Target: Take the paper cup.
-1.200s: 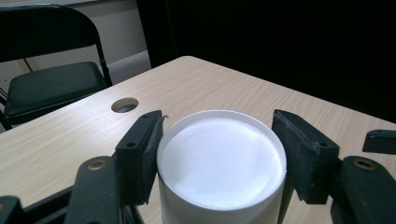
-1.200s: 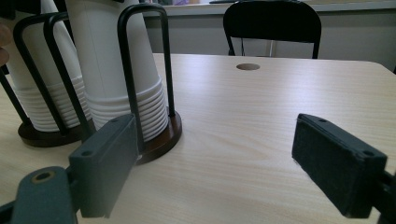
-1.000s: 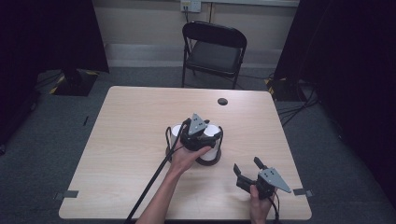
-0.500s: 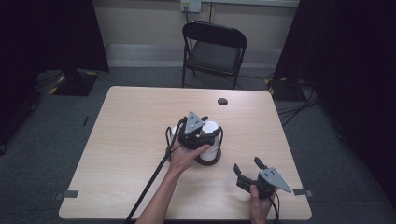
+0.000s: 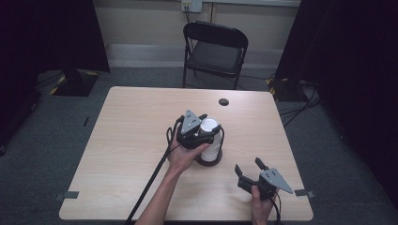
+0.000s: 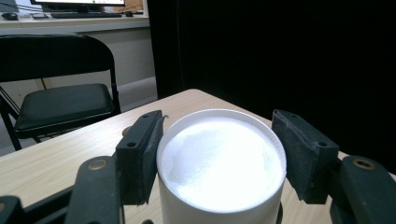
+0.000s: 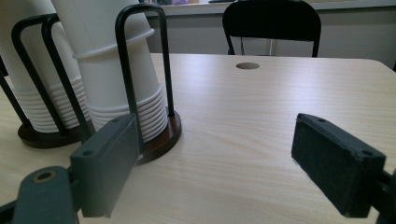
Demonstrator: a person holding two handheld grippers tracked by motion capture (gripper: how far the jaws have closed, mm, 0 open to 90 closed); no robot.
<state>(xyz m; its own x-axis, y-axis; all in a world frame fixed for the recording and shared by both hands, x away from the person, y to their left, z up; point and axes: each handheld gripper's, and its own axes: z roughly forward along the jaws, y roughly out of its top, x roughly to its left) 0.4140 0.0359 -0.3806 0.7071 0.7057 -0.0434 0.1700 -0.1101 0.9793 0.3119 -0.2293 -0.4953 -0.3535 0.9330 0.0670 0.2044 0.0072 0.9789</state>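
Note:
Two stacks of upturned white paper cups (image 7: pixel 116 70) stand in black wire holders on round dark bases (image 7: pixel 161 140), near the table's middle. In the high view my left gripper (image 5: pixel 205 128) sits at the top of the cup stack (image 5: pixel 211 140). In the left gripper view its jaws close in on both sides of the topmost cup (image 6: pixel 222 158), with the left pad (image 6: pixel 140 154) pressed on the rim. My right gripper (image 5: pixel 248 165) rests low near the front right of the table, open, and nothing lies between its pads (image 7: pixel 105 163).
The wooden table (image 5: pixel 131 122) has a small round hole (image 5: pixel 224 101) near its far edge. A black folding chair (image 5: pixel 213 47) stands behind it. The left gripper's cable (image 5: pixel 150 183) trails to the front edge. Dark curtains hang on both sides.
My left gripper has shifted slightly left at the top of the cup stack. The right gripper has stayed where it was.

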